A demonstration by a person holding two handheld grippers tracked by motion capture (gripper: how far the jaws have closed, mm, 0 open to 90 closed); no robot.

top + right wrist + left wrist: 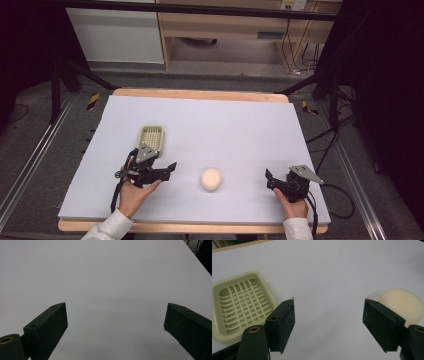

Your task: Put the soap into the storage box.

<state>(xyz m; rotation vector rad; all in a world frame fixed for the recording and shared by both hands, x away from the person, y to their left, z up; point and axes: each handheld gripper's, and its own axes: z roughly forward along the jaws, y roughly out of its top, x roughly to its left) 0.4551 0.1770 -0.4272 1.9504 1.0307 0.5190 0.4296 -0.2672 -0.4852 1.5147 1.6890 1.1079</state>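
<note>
White mat [240, 125] | both hand-held grippers wide | soap [404, 303] partly hidden behind jaw

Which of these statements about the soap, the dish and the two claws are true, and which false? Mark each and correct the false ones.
1. The soap bar lies inside the soap dish. False: it lies on the table cover, apart from the empty dish.
2. The left claw is open. True.
3. The right claw grips the soap. False: it is open and holds nothing.
4. The soap lies between the two claws in the high view. True.
</note>
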